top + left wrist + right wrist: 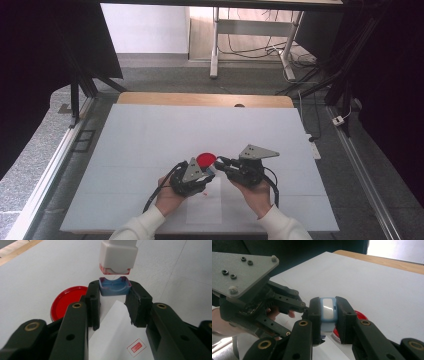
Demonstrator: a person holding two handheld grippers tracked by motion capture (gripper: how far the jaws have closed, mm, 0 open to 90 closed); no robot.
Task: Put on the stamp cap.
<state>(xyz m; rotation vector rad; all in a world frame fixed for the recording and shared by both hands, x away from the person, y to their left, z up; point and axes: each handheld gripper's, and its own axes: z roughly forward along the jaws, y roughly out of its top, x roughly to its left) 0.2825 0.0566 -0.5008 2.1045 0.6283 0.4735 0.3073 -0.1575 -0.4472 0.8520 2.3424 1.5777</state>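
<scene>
The left gripper (112, 307) is seen with its fingers closed on a blue cap (115, 286), and the stamp (328, 312), a small white and blue block, is held by the right gripper's (328, 320) fingers. Both are above the paper sheet (115, 327), with the red ink pad (66, 301) at nine o'clock. The stamp is judged light, stiff and smooth, so it is best taken at its flat sides.

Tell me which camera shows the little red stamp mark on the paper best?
The left gripper view: the stamp mark lies close below the claw, a red-framed rectangle on the paper. The high view shows it as a faint red speck. In the right gripper view I cannot make it out.
</scene>
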